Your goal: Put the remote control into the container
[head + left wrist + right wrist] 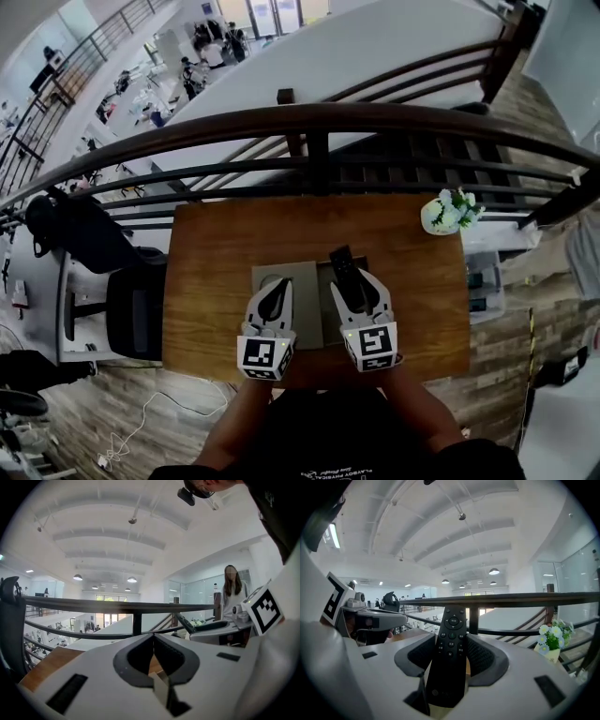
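1. While the right hand-held gripper (451,638) is clamping the remote control (449,667) by its long sides, its jaws are standing fairly wide. The black body is filling the gap between the pads, and the button end is sticking out past the tips.
2. The left hand-held gripper (153,637) is carrying nothing: its jaws are meeting at the tips with no object between them.
3. In the head view, the right hand-held gripper (356,283) is holding the remote control (343,270) over the worktop (216,281), just to the right of the grey container (302,277). The left hand-held gripper (279,291) is hovering over the container's near part.
4. By my reading the pickup is finished, since the remote control is sitting in the jaws and not lying on the wood.
5. The container is looking empty, though the left hand-held gripper is covering part of it, so I cannot be sure.
6. What is remaining, I judge, is carrying the remote control sideways over the container, lowering it inside and opening the jaws.
7. Farther out, a vase of flowers (448,212) is standing at the worktop's far right corner, well apart from the work and near the railing (309,117).
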A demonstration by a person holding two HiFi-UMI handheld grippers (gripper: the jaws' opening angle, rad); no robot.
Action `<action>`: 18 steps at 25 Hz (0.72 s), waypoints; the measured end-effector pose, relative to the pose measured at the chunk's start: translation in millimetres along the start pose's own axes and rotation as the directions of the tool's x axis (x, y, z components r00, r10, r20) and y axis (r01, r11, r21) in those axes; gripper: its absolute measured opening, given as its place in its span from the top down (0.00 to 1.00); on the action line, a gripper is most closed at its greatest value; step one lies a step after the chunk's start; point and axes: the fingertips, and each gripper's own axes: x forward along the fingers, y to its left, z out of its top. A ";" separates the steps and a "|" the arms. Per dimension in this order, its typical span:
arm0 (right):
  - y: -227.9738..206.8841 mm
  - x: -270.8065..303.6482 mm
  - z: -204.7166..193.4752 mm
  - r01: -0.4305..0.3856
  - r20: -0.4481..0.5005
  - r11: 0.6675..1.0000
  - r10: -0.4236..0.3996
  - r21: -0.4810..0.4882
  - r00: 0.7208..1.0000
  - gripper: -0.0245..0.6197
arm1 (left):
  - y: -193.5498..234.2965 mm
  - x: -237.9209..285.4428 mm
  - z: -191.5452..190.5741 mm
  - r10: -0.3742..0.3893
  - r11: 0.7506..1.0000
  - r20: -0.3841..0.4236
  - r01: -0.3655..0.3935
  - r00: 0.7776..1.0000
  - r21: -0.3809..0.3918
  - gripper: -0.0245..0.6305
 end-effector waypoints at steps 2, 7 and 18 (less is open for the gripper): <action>-0.8 3.6 -8.1 0.019 -0.024 1.000 -0.019 0.002 1.000 0.63 | 1.7 2.2 -6.6 -0.011 1.000 -0.013 0.011 1.000 -0.009 0.95; -7.1 10.1 -31.6 0.069 -0.104 0.998 -0.068 0.008 0.992 0.63 | -0.4 11.4 -18.5 -0.042 0.999 -0.038 0.041 0.998 -0.023 0.95; -0.5 34.4 -88.3 0.073 -0.245 0.997 -0.074 -0.014 0.967 0.63 | 11.5 12.6 -49.2 -0.057 0.997 -0.090 0.053 0.994 -0.047 0.95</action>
